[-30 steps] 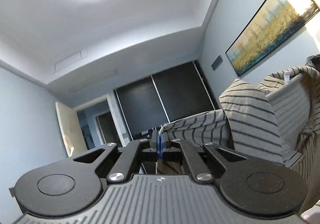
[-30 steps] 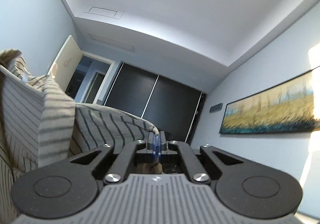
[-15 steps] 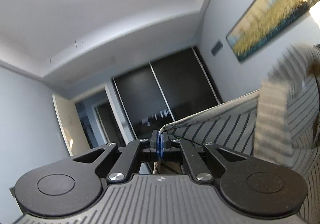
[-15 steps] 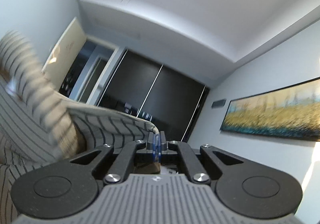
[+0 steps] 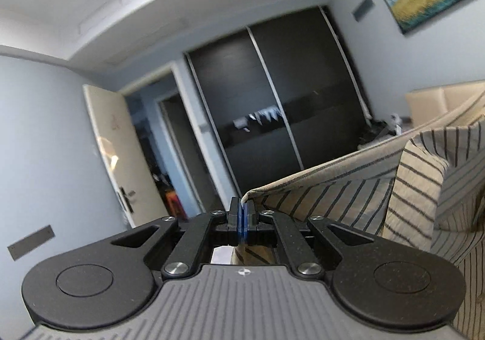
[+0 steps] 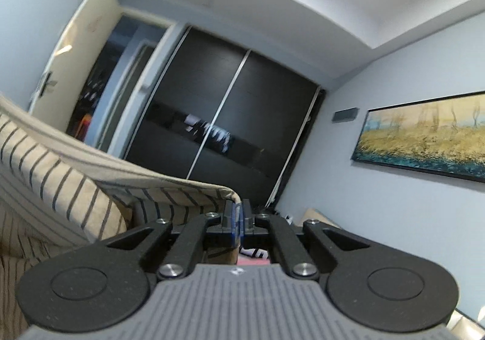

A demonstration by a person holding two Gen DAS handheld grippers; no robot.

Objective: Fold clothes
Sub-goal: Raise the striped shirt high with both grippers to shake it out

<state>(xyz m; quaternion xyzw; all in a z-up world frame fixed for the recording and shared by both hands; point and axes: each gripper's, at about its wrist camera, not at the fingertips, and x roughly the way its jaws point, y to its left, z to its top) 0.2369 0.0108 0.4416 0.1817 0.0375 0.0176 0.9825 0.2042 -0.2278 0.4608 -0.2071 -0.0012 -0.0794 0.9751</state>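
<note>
up in the air between the two hands, the striped shirt (image 5: 348, 188) hangs stretched, one edge pinched by each tool. the left tool (image 5: 242, 214) is clenched on a corner of the cloth, which runs off to the right of its view; the right tool (image 6: 237, 214) is clenched on another corner, and the same fabric (image 6: 60, 176) sweeps away to the left of its view. both tools point roughly level toward the dark sliding wardrobe (image 5: 272, 115), so the garment is held by its top edge and the rest drapes below and between them. holding it at two corners like this lets gravity pull the wrinkles out and squares the piece, which i judge is preparation for laying it flat before a fold. a framed painting (image 6: 424, 140) hangs on the right wall. the surface below is not visible.
</note>
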